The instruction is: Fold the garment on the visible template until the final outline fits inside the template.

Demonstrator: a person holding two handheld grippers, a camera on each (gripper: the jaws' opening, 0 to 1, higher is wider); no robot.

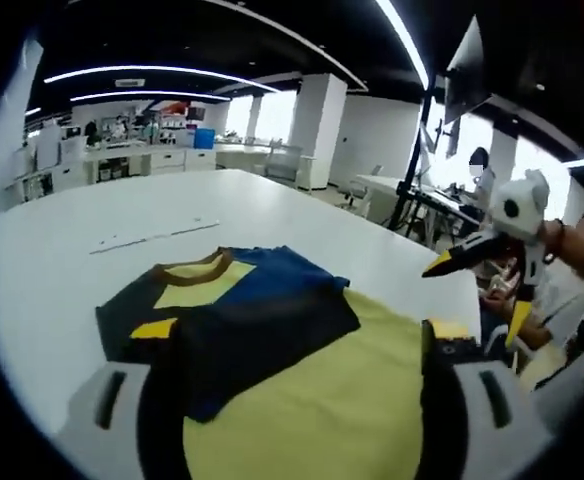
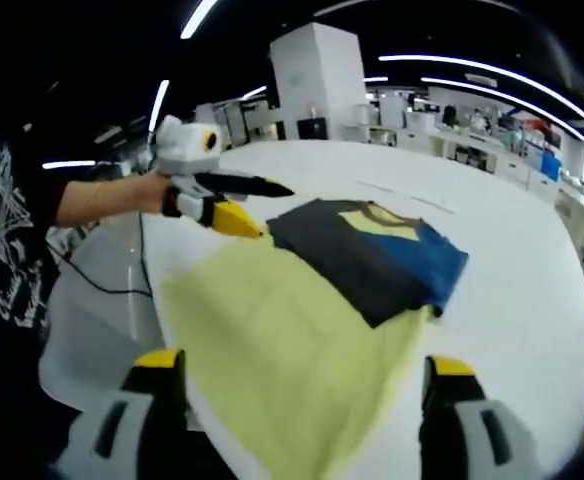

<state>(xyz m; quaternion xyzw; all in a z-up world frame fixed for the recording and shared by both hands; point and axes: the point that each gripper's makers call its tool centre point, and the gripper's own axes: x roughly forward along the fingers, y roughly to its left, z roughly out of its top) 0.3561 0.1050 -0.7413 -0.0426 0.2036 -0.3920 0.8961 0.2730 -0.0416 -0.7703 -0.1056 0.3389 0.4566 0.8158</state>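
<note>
The shirt (image 2: 372,255) is folded small and lies on the far end of the yellow sheet (image 2: 282,360) on the table (image 2: 532,300). It looks nearly done. The left hand-held gripper (image 2: 234,203) and right hand-held gripper (image 1: 479,283) are open, holding nothing.

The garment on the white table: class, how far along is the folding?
Done: the dark, blue and yellow garment already lies folded into a compact block on the pale yellow template sheet.

In hand: nothing; the left gripper and right gripper hover open, holding no cloth.

Left: the block overhangs the sheet's far edge onto the white table, so it must be shifted or folded further.
</note>
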